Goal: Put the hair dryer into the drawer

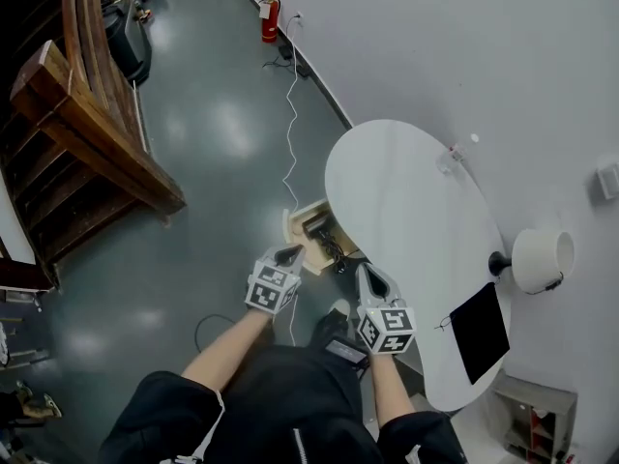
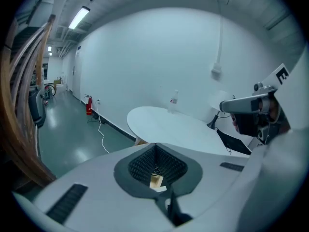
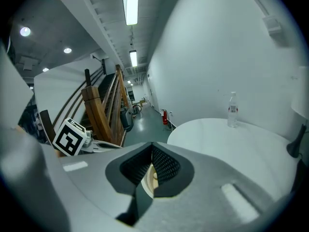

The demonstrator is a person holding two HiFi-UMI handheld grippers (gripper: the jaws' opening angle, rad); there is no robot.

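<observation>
A small wooden drawer (image 1: 308, 228) stands pulled out from under the left edge of the white oval table (image 1: 406, 201). A dark object with a cord lies inside it, probably the hair dryer (image 1: 323, 232); its shape is too small to make out. My left gripper (image 1: 290, 255) hovers just in front of the drawer, jaws shut with nothing between them (image 2: 155, 175). My right gripper (image 1: 368, 272) is beside it, near the table's edge, its jaws also together and empty (image 3: 151, 175). Through both jaw gaps only a sliver of pale wood shows.
On the table are a water bottle (image 1: 455, 153), a black flat pad (image 1: 481, 329) and a lamp with a white shade (image 1: 540, 257). A white cable (image 1: 290, 133) runs over the floor to the wall. A wooden staircase (image 1: 87, 133) is at the left, a fire extinguisher (image 1: 269, 19) by the wall.
</observation>
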